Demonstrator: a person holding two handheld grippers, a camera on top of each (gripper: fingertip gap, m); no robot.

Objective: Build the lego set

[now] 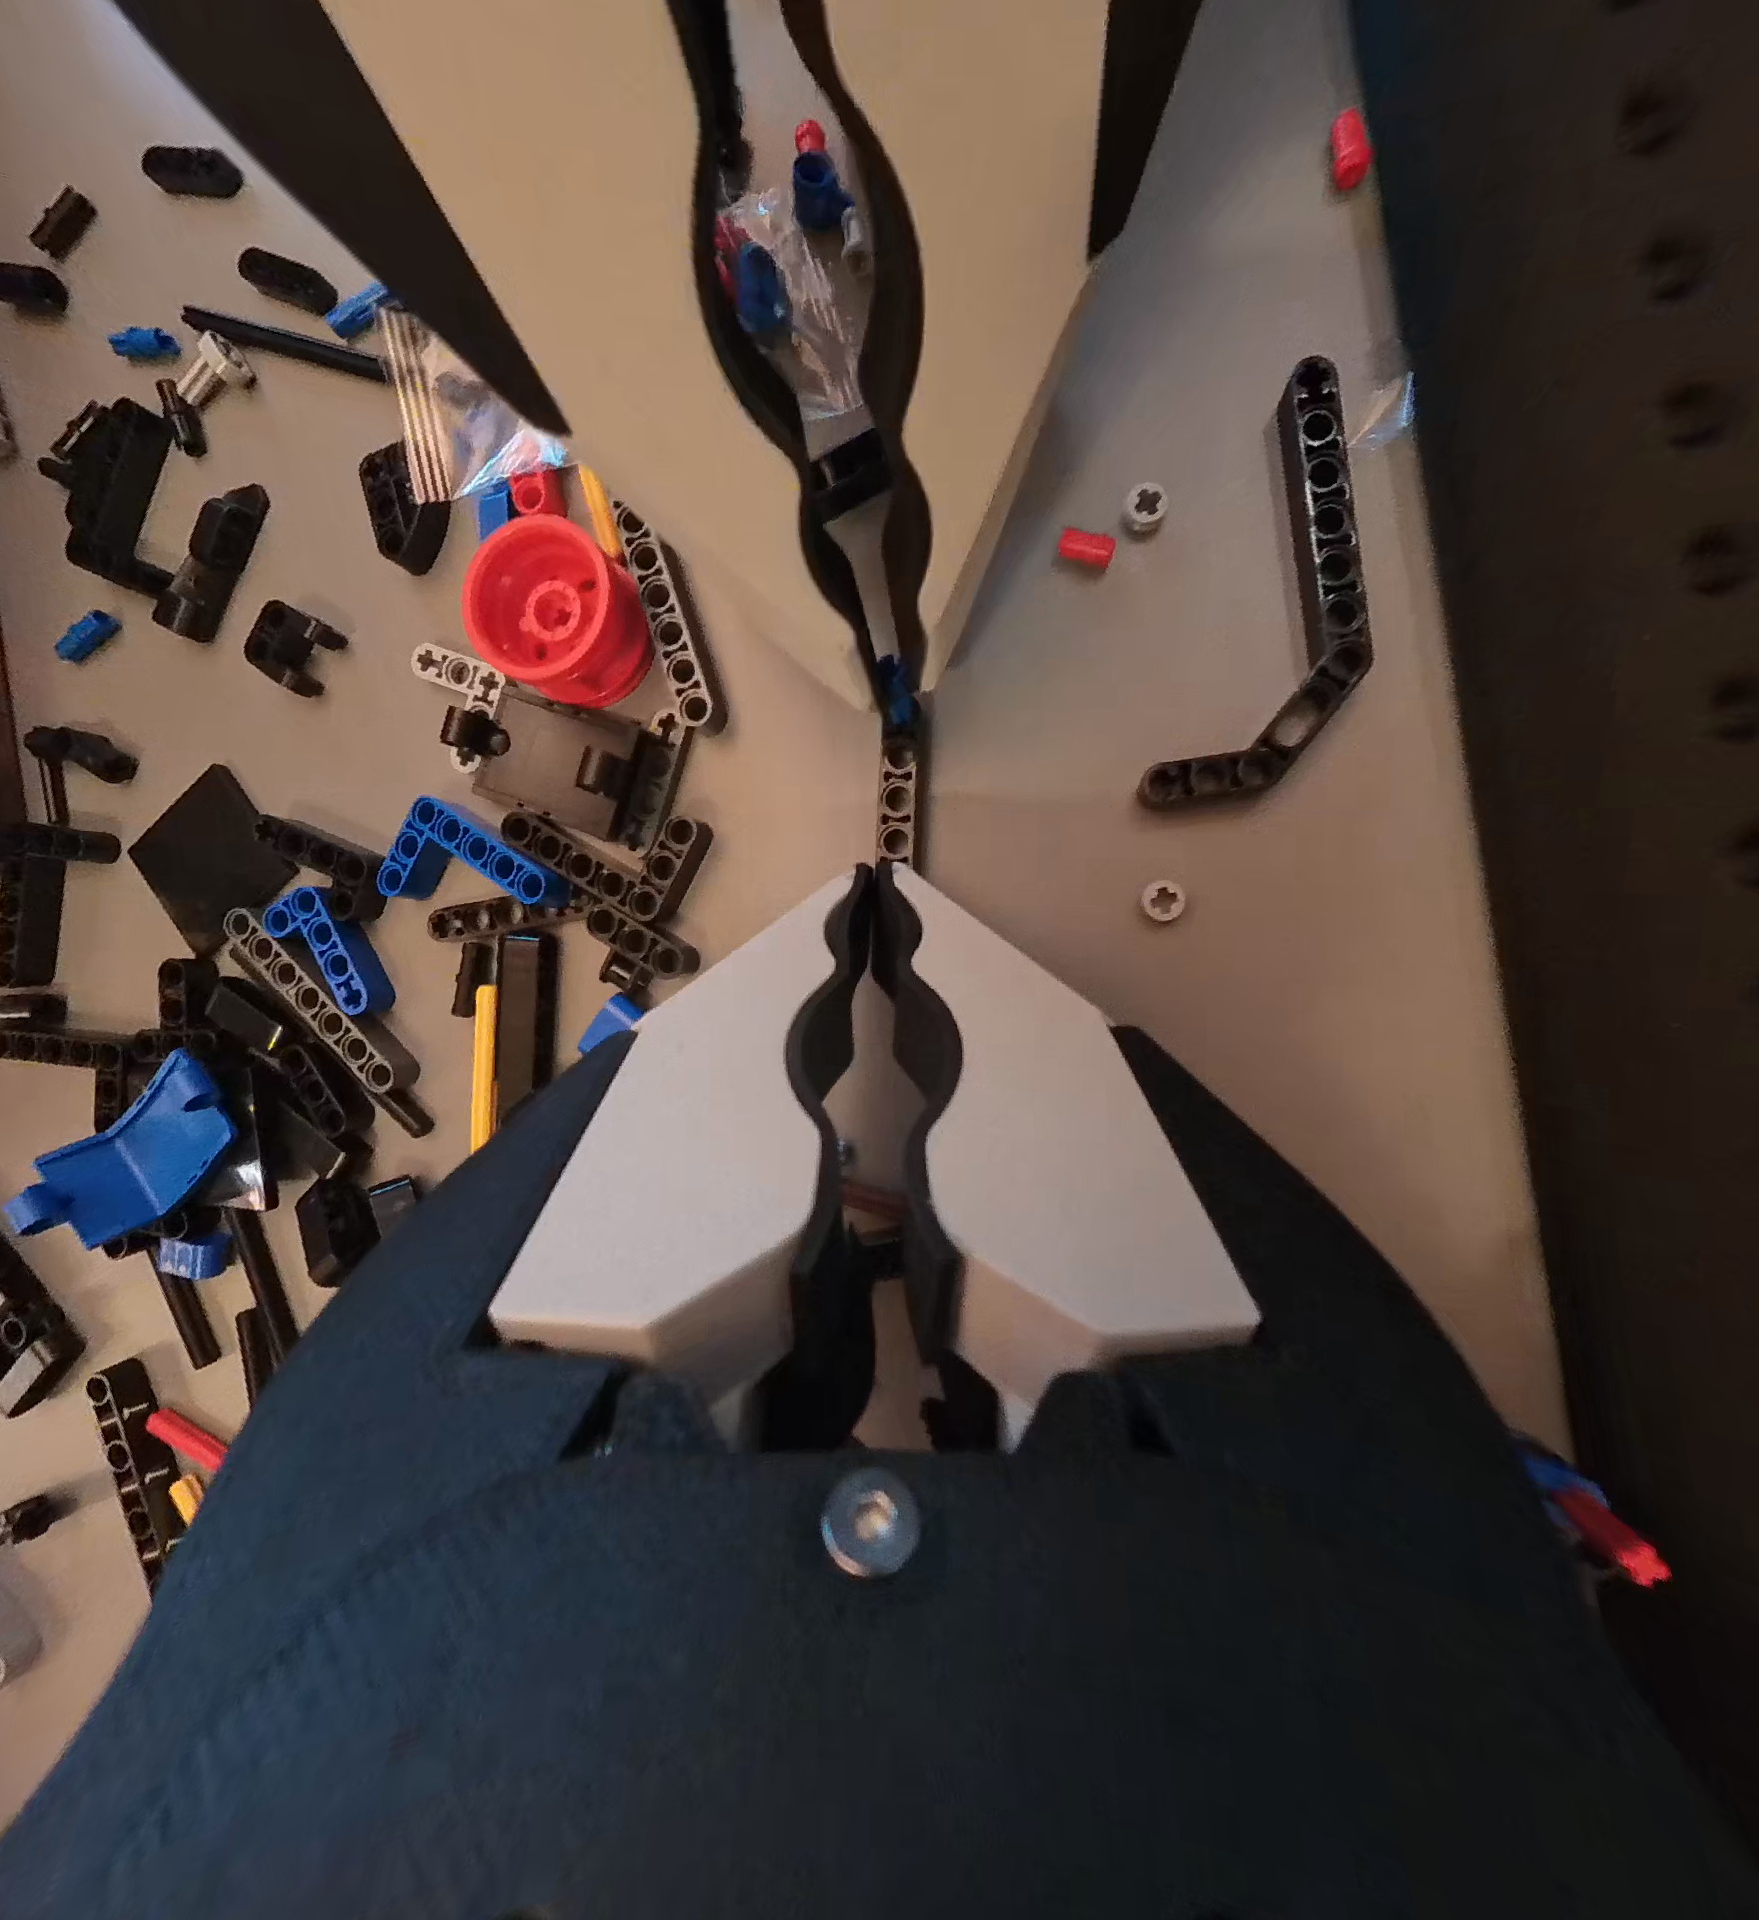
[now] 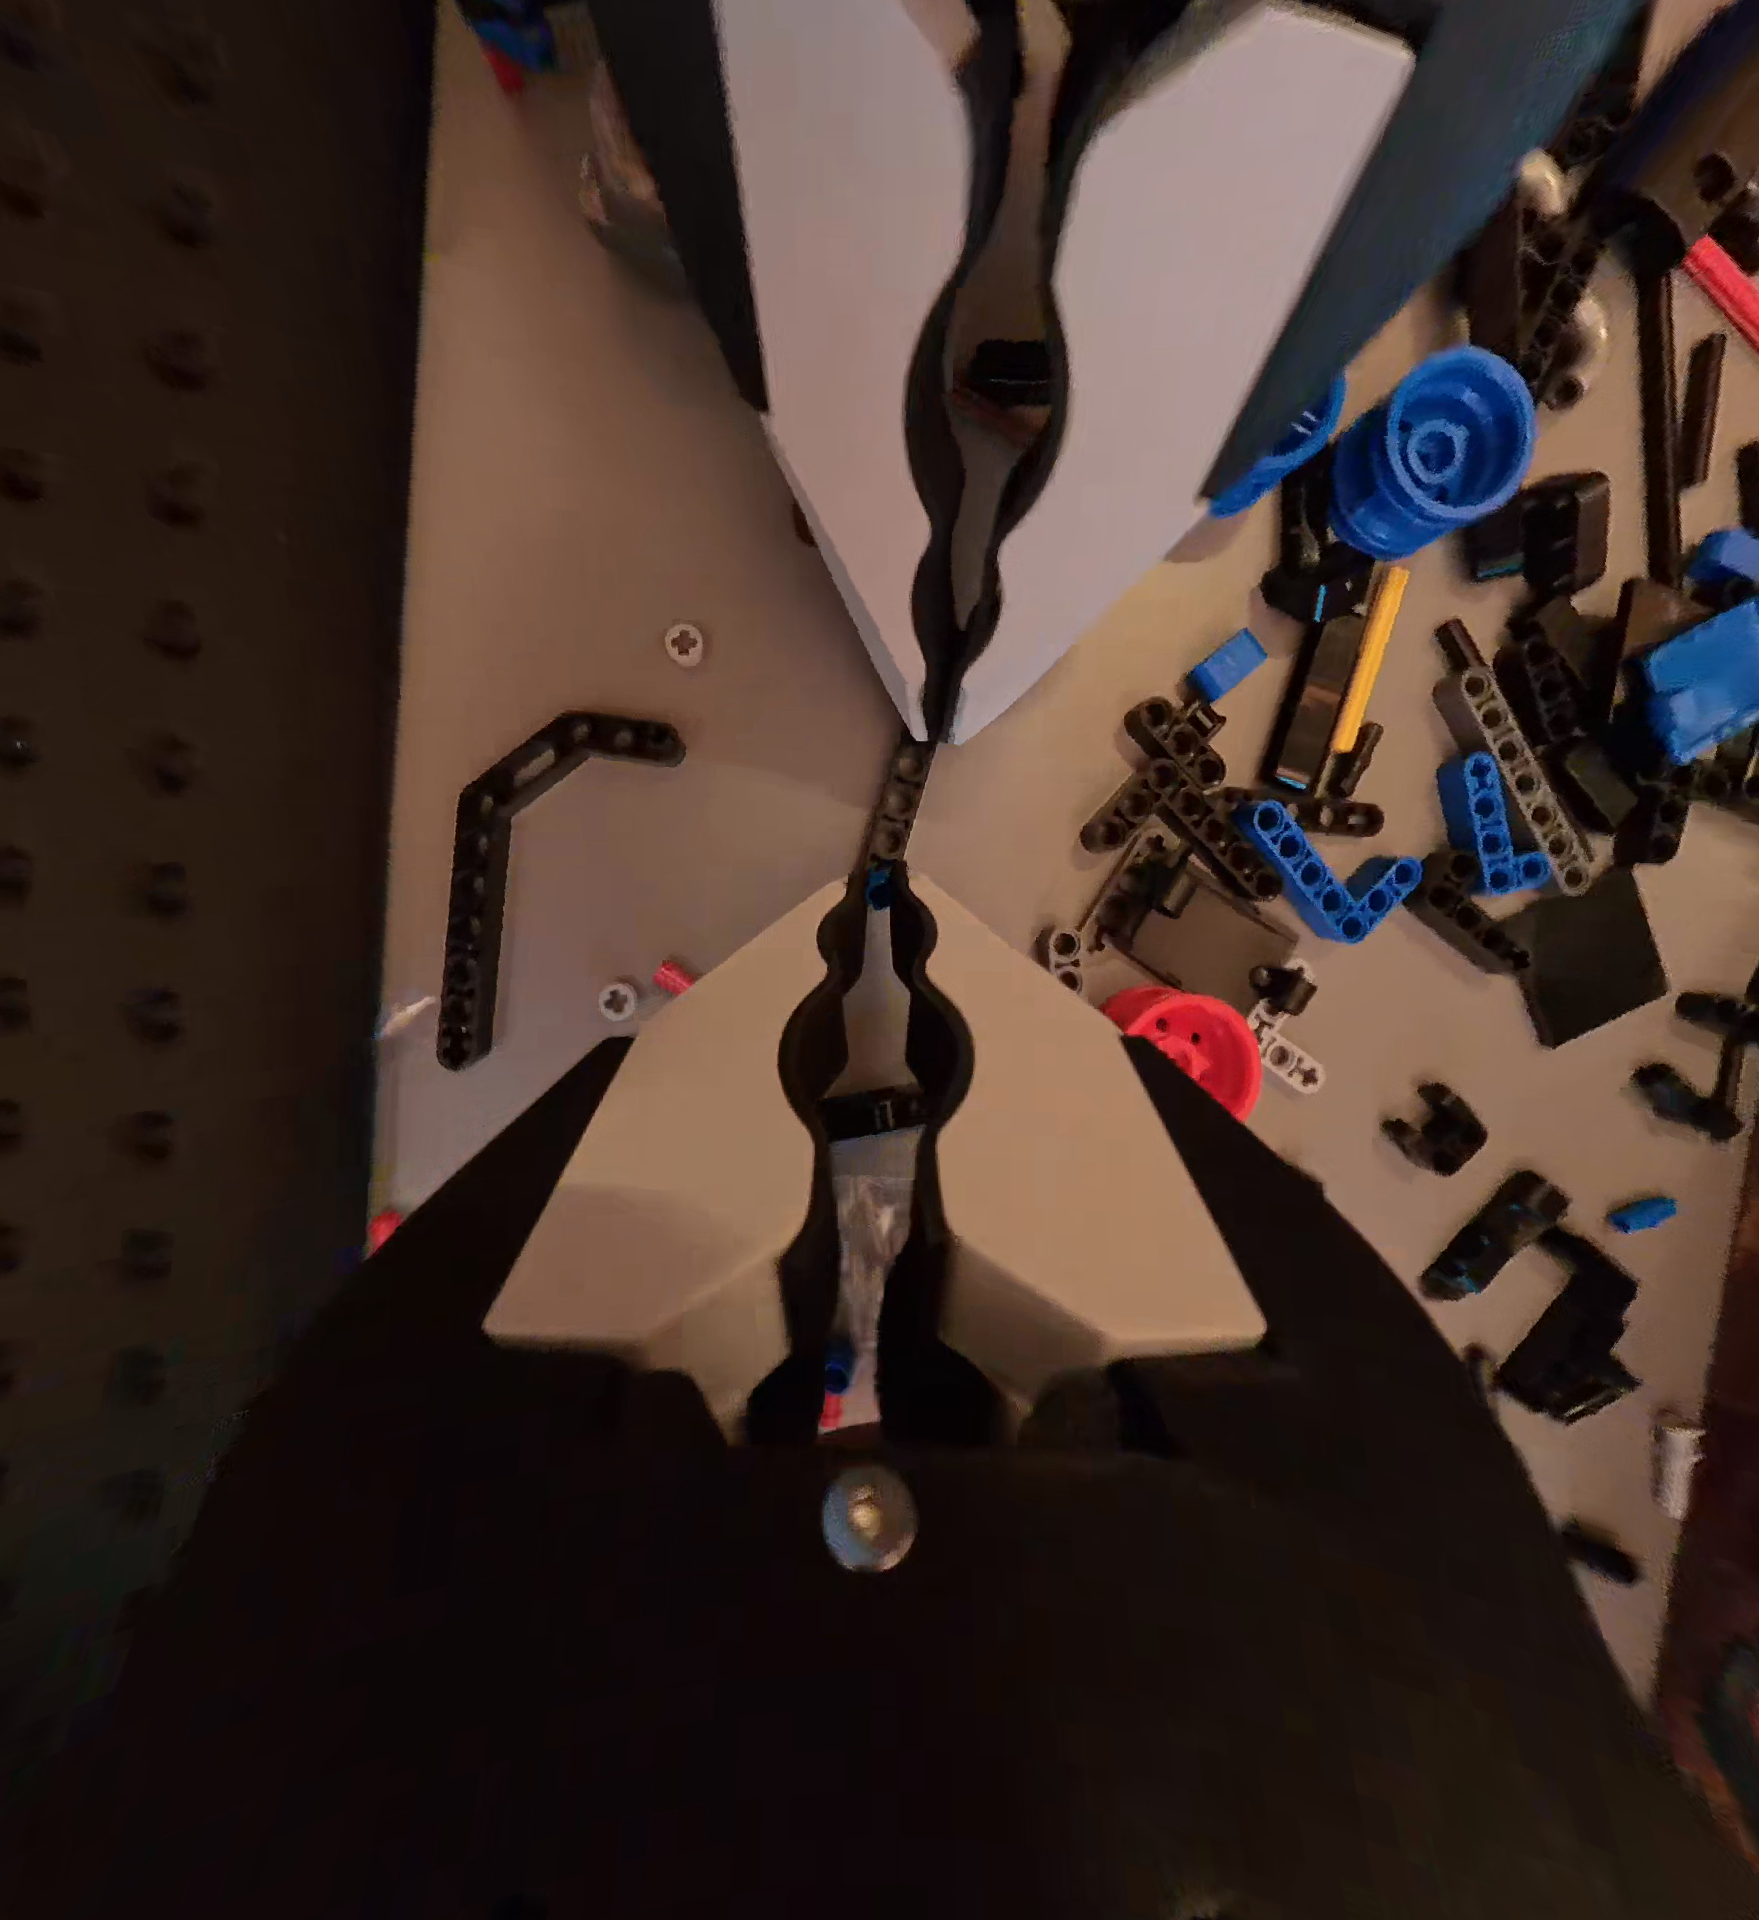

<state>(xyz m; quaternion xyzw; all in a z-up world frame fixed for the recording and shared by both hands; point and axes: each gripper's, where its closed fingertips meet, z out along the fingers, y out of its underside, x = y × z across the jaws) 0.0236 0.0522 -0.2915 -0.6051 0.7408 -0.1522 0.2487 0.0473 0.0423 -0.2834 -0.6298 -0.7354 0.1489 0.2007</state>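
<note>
Black short beam (image 1: 897,798) runs straight between both claws: left claw (image 1: 876,871) grips its near end, right claw (image 2: 883,883) pinches a blue pin (image 2: 877,888) at its far end.

Glossy moulded plastic on the red wheel (image 1: 553,613) and the bent black beam (image 1: 1311,582); the worktop (image 1: 1083,727) shows smooth and matt. Crinkly clear film on the bag (image 1: 802,270). Shiny metal screw (image 1: 870,1522) in a matt, grainy tongs body.
</note>
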